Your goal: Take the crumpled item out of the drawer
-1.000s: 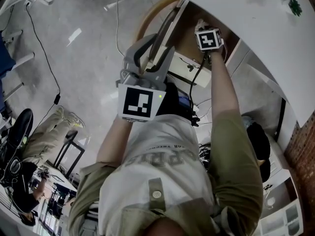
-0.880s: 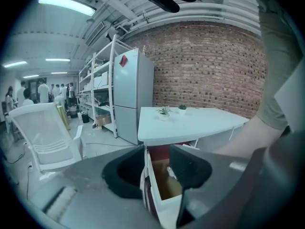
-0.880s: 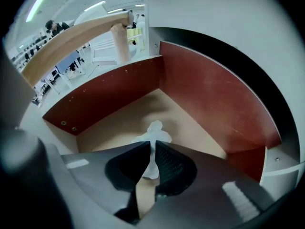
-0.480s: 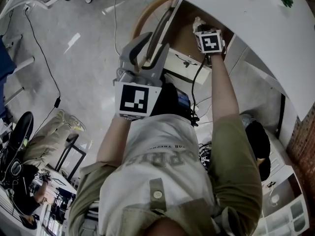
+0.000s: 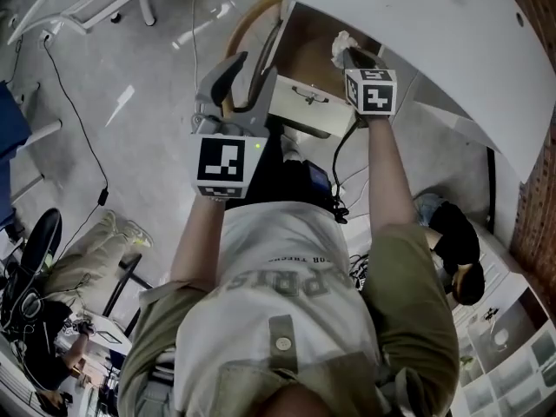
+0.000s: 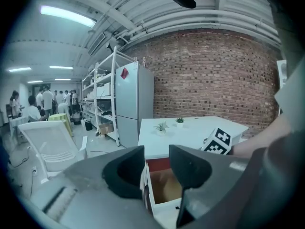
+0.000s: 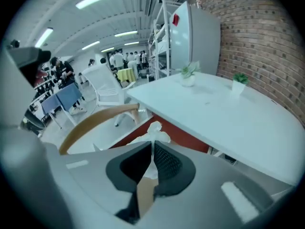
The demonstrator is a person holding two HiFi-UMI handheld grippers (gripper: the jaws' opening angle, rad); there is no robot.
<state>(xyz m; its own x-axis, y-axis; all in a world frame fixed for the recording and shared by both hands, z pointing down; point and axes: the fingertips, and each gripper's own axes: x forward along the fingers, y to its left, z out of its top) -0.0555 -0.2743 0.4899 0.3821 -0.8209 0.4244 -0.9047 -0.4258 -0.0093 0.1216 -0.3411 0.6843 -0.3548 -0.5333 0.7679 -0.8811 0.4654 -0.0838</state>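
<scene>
Up from inside the drawer (image 5: 300, 109) has come my right gripper (image 5: 346, 57); a second ago it reached deep inside, and its jaws have closed since then. They are now nearly together, pinching the crumpled paper (image 7: 153, 130). Its white tuft sticks out past the tips, and a thin strip runs down between the pads. From the head view the crumpled paper (image 5: 341, 49) sits above the far end of the open drawer, close under the edge of the white surface (image 5: 417, 33).

My left gripper (image 6: 157, 171) has its jaws well apart with nothing held between them. Through the gap I see the open drawer (image 6: 149, 185) with its brown inside, below the surface (image 6: 190, 135). From above, the left gripper (image 5: 246, 81) hangs just beside the drawer front. Two small potted plants (image 7: 189, 73) stand on the surface (image 7: 224, 113), and a curved wooden chair back (image 7: 95, 120) shows near the drawer.
</scene>
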